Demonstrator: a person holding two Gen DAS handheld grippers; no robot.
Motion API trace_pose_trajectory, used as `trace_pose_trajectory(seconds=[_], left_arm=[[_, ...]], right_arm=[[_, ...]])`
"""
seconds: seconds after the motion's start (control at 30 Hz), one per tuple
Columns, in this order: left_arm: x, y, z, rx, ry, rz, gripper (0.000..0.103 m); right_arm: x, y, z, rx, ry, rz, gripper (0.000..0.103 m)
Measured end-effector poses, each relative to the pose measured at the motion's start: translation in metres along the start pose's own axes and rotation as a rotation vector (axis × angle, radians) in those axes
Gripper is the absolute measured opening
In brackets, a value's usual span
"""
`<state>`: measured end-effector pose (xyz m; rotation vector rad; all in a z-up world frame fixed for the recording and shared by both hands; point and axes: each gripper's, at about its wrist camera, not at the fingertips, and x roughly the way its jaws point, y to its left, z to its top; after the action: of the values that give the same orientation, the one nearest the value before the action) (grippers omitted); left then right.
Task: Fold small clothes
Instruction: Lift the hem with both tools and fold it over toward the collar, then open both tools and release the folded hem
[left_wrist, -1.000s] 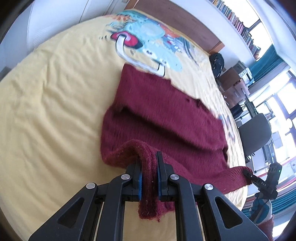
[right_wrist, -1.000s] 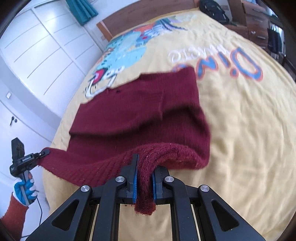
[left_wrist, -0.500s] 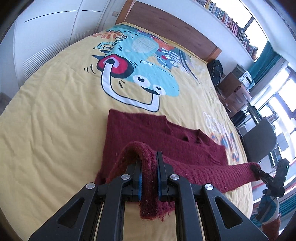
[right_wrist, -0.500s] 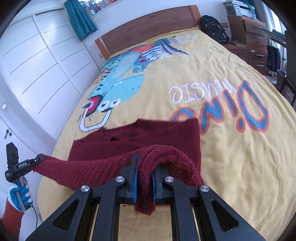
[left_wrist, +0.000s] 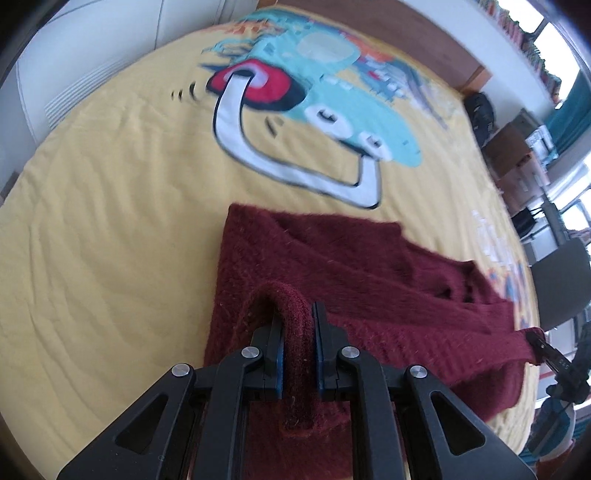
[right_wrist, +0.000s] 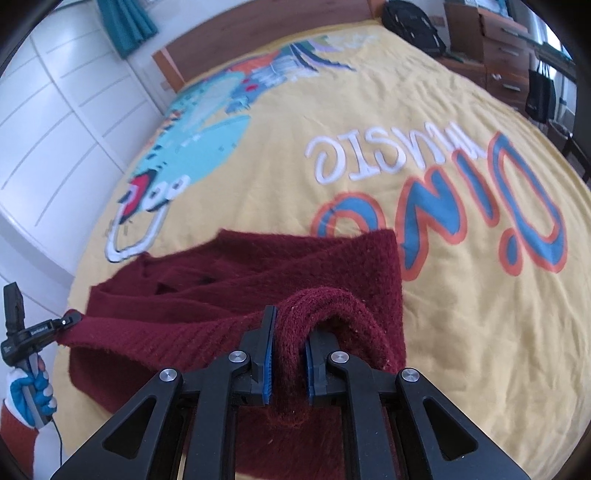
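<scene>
To fold cleanly, both corners of the dark red sweater (left_wrist: 369, 280) should travel level and together toward the far edge lying on the yellow bed (left_wrist: 110, 221), keeping the lifted hem taut. The left gripper (left_wrist: 297, 354) is clamped on one hem corner, the right gripper (right_wrist: 288, 354) clamped on the other, each pinching a bunched ridge of knit.

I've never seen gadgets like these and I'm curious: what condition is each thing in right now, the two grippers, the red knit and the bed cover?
Left gripper: shut on the sweater's ribbed edge.
Right gripper: shut on the same edge, farther along.
Maroon knit sweater: partly folded, near edge lifted between the grippers, the rest lying on the cover.
Yellow dinosaur bedspread: spread flat, lightly wrinkled.
</scene>
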<state>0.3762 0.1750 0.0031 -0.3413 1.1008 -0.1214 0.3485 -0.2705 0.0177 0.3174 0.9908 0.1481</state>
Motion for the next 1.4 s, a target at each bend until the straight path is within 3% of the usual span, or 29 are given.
trace_pose_trajectory(seconds=[0.13,0.27,0.5,0.57,0.6,0.73,0.87,1.0,1.17,1.4], left_arm=[[0.016,0.006,0.005,-0.034,0.026,0.0,0.014],[0.017,0.013,0.012,-0.094,0.034,-0.071,0.03],[0.005,0.015,0.018,-0.13,0.013,-0.1,0.041],[-0.002,0.016,0.02,-0.135,-0.008,-0.079,0.056],[-0.006,0.017,0.021,-0.14,-0.02,-0.054,0.06],[-0.017,0.022,0.024,-0.134,-0.047,-0.036,0.061],[-0.03,0.011,0.026,-0.059,-0.087,0.015,0.061],[-0.032,-0.008,0.025,0.0,-0.104,0.01,0.061],[-0.015,-0.034,0.021,0.085,-0.084,0.001,0.061],[0.031,-0.042,0.014,0.144,-0.029,0.058,0.061]], right_arm=[[0.021,-0.007,0.003,0.024,0.023,-0.007,0.021],[0.031,-0.012,0.005,0.053,0.024,0.014,0.027],[0.033,-0.011,0.008,0.047,0.02,0.021,0.045],[0.029,-0.013,0.011,0.055,0.006,0.015,0.059],[0.027,-0.014,0.013,0.058,-0.004,0.009,0.061],[0.013,-0.016,0.022,0.042,-0.03,-0.017,0.063],[-0.002,-0.006,0.026,-0.032,-0.069,-0.058,0.063],[-0.01,0.006,0.027,-0.094,-0.095,-0.069,0.063],[0.003,0.02,0.022,-0.146,-0.073,-0.057,0.063],[0.042,0.026,0.014,-0.164,-0.021,-0.067,0.063]])
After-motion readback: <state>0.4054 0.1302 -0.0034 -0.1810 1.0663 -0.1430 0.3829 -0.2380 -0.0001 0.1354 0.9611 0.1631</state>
